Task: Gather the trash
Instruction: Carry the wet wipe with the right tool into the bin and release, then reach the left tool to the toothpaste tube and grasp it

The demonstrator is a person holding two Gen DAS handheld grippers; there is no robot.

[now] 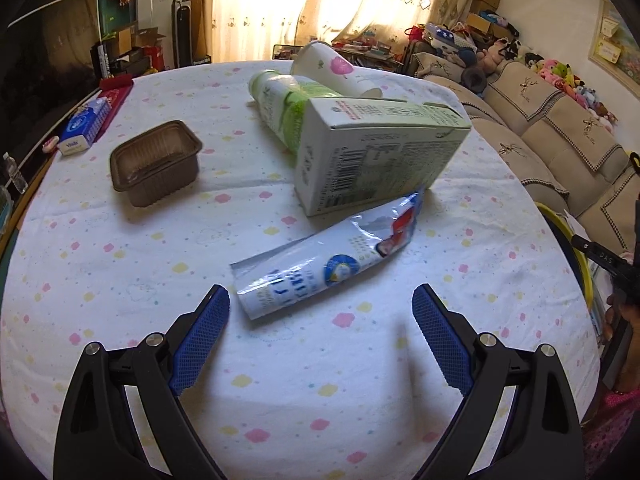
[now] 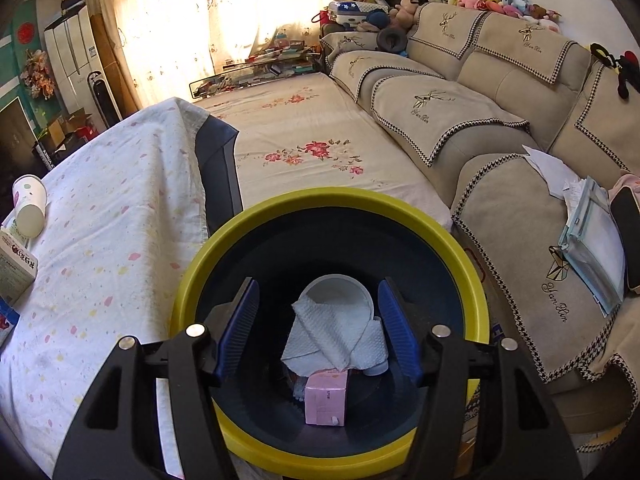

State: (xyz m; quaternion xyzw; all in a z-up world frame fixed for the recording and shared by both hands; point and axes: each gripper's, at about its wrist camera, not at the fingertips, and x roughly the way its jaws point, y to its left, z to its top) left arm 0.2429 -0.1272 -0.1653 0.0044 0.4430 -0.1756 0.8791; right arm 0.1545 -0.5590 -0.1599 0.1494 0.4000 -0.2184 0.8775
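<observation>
My left gripper [image 1: 320, 300] is open and empty, just in front of a crumpled blue-white wrapper [image 1: 328, 256] on the table. Behind it lie a white carton [image 1: 376, 152], a green-white bottle [image 1: 284, 108], a paper cup [image 1: 336, 68] on its side and a brown plastic tray [image 1: 156, 162]. My right gripper [image 2: 318, 312] is open and empty above a yellow-rimmed bin [image 2: 328, 200]. In the bin lie a white tissue [image 2: 332, 336], a white cup [image 2: 340, 292] and a pink box [image 2: 326, 398].
The table has a white spotted cloth [image 1: 120, 280]. A blue tissue pack [image 1: 86, 120] lies at its far left. A beige sofa [image 2: 500, 120] stands right of the bin, with papers [image 2: 592, 248] on it. The cup [image 2: 28, 204] and carton [image 2: 16, 268] show at the right wrist view's left edge.
</observation>
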